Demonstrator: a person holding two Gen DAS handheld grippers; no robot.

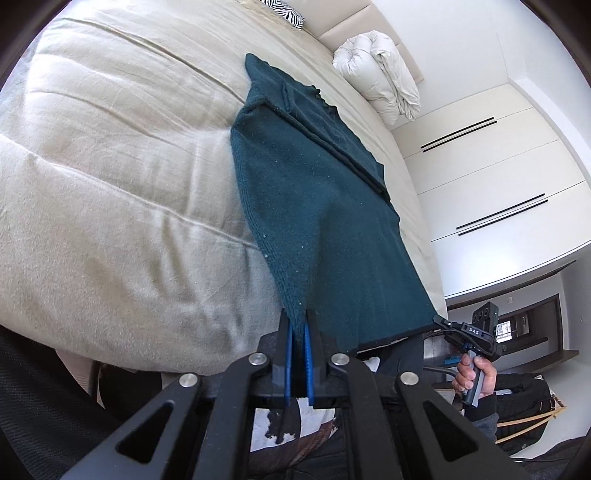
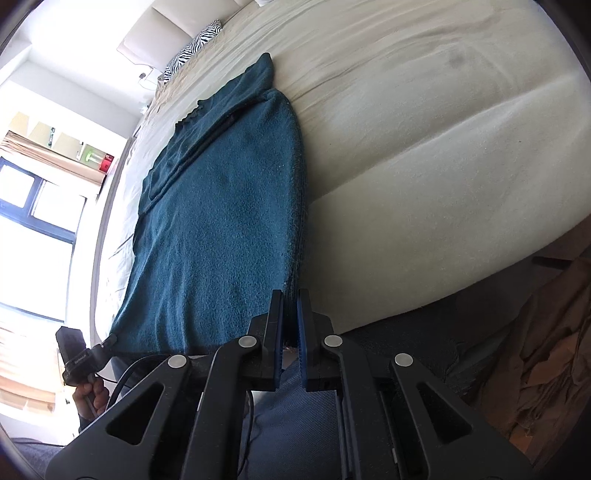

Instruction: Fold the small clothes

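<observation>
A dark teal knit sweater (image 1: 317, 206) lies stretched out on the beige bed, a sleeve folded over its body near the collar. My left gripper (image 1: 299, 317) is shut on one near hem corner of the sweater, lifting it off the bed edge. In the left wrist view the right gripper (image 1: 441, 320) pinches the other hem corner, with a hand on its handle. The right wrist view shows the sweater (image 2: 221, 229) from the other side, with my right gripper (image 2: 290, 295) shut on its near corner. The left gripper (image 2: 110, 339) appears there at the far corner.
The bed's beige sheet (image 1: 110, 177) spreads wide around the sweater. A folded white duvet (image 1: 380, 77) and a zebra-pattern pillow (image 1: 284, 11) lie near the headboard. White wardrobe doors (image 1: 491, 177) stand beyond the bed. A window (image 2: 33, 206) is on the other side.
</observation>
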